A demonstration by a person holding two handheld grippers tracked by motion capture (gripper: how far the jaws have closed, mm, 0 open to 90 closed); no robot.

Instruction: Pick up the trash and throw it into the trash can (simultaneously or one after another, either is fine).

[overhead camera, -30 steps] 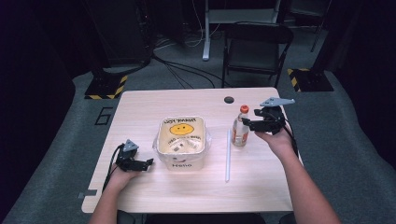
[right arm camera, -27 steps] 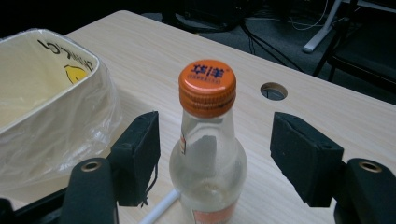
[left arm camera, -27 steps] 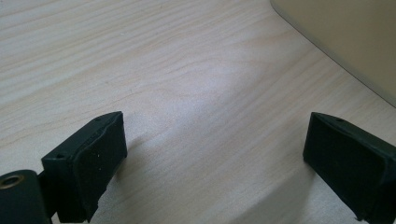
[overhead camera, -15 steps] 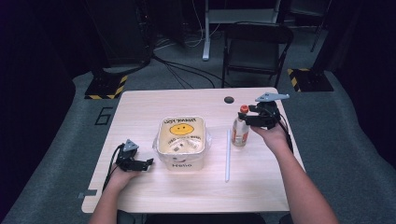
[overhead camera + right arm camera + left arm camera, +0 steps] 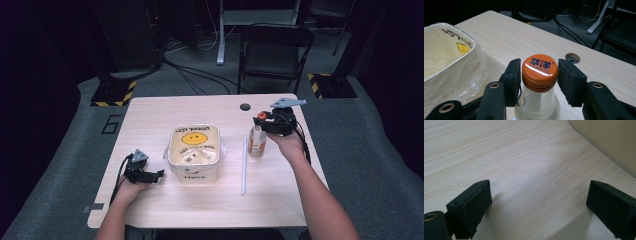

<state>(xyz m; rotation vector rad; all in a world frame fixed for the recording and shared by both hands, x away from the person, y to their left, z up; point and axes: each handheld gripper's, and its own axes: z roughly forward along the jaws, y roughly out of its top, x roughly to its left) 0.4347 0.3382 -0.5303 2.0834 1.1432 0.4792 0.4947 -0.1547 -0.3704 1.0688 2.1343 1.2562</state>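
Moved in slightly toward 9 o'clock since a second ago: right gripper, jaws just been closing, now bracketing the orange cap of the bottle. Seen in the right gripper view with one pad touching the cap's edge at 9 o'clock and the other standing just off it at 3 o'clock, a thin gap showing; not yet a full pinch. Unmoved over the same second: left gripper, bottle, bin, straw.

Bottle standing upright on the table, clear-bodied, at about 3 o'clock from the bin and apart from it. Cap printed with blue characters, facing up. Bin cream-coloured, lined with a clear bag, a yellow smiley printed on its inner wall, seated near the table's middle. White straw lying flat on the wood between bin and bottle, running from 12 to 6 o'clock, just beside the bottle's base.

Left gripper resting low on the table at 9 o'clock of the bin, jaws spread wide over bare wood, nothing between them; bin corner seen at 1 o'clock in the left gripper view. Round cable hole in the tabletop at 11 o'clock of the bottle.
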